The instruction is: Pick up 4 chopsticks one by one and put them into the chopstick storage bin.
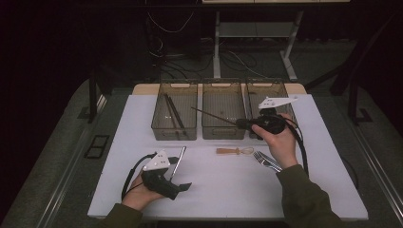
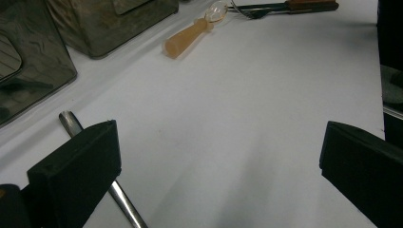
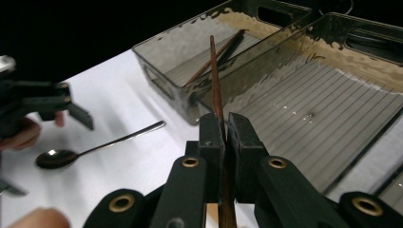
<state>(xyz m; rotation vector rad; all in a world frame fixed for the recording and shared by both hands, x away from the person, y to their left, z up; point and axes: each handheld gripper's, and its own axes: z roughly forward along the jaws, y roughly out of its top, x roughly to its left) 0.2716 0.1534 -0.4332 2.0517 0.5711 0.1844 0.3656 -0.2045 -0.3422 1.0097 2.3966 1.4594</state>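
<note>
My right gripper [image 1: 241,123] [image 3: 225,130] is shut on a dark wooden chopstick [image 1: 214,116] [image 3: 215,71]. The stick points left over the middle bin [image 1: 223,134] [image 3: 332,95], and its tip reaches toward the left bin [image 1: 154,126] [image 3: 190,42]. In that left bin lie two more chopsticks [image 1: 172,113] [image 3: 216,57]. My left gripper [image 1: 182,174] [image 2: 218,161] [image 3: 47,102] stands wide open low over the white mat at the front left. A metal spoon [image 1: 179,156] [image 2: 71,124] [image 3: 95,147] lies on the mat, with its handle passing under the left jaw.
A third clear bin [image 1: 266,90] stands at the back right. A small wooden-handled utensil [image 1: 233,151] [image 2: 190,35] and forks [image 1: 266,160] [image 2: 266,7] lie on the mat in front of the bins. The mat's front edge runs close to both hands.
</note>
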